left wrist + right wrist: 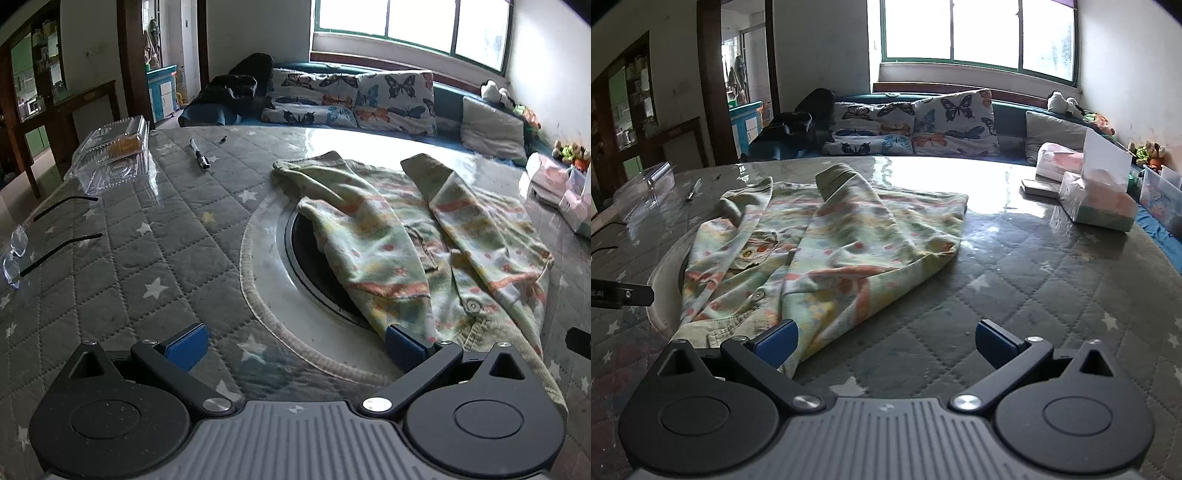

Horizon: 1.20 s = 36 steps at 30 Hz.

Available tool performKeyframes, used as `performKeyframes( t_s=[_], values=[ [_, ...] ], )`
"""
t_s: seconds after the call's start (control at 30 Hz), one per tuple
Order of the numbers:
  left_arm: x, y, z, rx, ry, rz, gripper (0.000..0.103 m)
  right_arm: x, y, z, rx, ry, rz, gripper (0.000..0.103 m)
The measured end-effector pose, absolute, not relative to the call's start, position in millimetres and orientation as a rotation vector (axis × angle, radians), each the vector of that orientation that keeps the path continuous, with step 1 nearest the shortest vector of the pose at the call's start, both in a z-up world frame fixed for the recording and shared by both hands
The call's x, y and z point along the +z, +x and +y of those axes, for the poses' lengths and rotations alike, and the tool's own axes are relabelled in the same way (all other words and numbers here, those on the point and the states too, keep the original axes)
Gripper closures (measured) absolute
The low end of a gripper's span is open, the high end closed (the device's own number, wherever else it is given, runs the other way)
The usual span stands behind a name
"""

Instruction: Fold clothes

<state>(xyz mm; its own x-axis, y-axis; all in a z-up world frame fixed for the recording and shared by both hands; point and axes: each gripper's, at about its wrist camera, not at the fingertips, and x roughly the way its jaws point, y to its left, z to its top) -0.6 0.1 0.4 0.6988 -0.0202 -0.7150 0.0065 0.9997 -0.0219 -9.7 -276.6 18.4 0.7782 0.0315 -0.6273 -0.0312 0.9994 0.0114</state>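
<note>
Flanking the shirt (827,251) collar at 6 o'clock, your left gripper (295,345) and right gripper (886,343) gape empty, ready to pinch.

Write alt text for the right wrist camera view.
A pastel patterned shirt lies partly folded on a grey quilted table. The open right claw sits at its near edge, one finger on the cloth.

Home living room, window seat with butterfly cushions (916,123), quilted star table cover (147,236), tissue box (1097,203)
</note>
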Motion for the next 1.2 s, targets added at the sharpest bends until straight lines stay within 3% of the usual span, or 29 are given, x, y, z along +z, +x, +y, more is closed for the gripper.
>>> performKeyframes(
  t_s=[1.2],
  values=[
    [4.3, -8.7, -40.4, -0.087, 0.058, 0.805, 0.000, 14.4, -16.3, -264.0, 0.076, 0.017, 0.711, 0.000]
  ],
)
